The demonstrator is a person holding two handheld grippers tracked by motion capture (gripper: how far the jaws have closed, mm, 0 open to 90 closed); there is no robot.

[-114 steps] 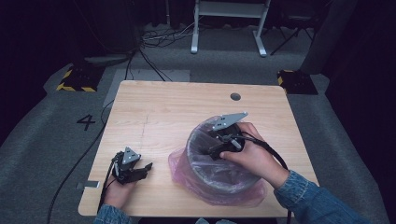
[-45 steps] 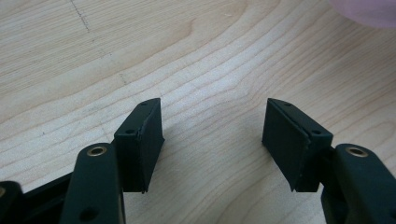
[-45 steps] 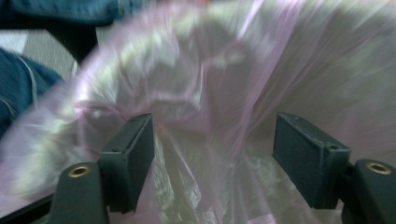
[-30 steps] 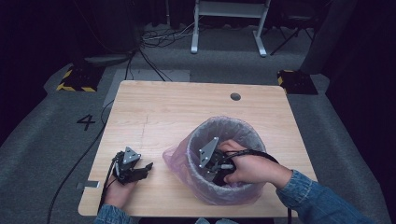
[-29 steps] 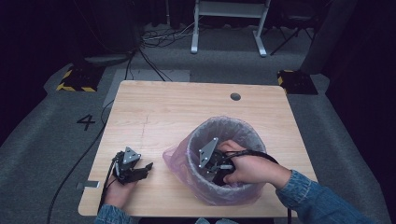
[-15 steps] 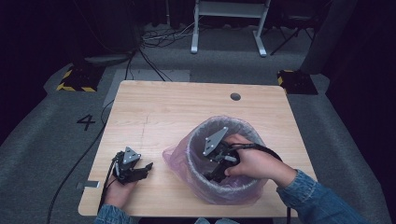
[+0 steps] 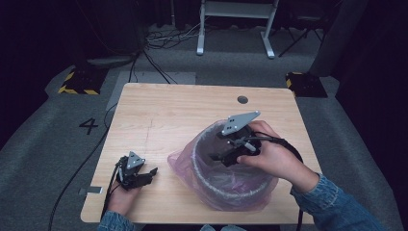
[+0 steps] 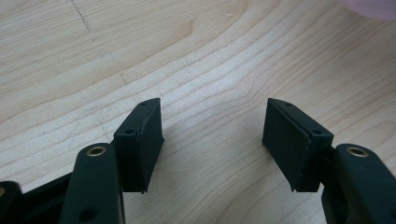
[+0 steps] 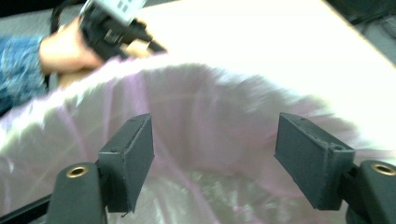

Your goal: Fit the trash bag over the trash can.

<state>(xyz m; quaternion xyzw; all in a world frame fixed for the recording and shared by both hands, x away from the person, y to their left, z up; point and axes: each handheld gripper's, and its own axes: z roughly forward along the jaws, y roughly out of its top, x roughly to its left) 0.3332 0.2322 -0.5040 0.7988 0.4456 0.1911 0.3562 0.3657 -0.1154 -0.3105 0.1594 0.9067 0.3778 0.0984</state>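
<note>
With nothing between its spread fingers, the right gripper (image 7: 222, 157) hangs inside the bin (image 7: 231, 190), whose thin, crinkly pink bag (image 7: 179, 160) could snag and slip off the round rim, while the left gripper (image 7: 149, 174), fingers open too, rests beside the bin on the smooth wooden surface (image 7: 168, 115).

- A round bin (image 7: 231, 168) stands upright on the near right part of the table, mouth open.
- A thin pink bag (image 7: 183, 161) lines it, folded over the rim, with loose plastic spilling leftward onto the wood.
</note>
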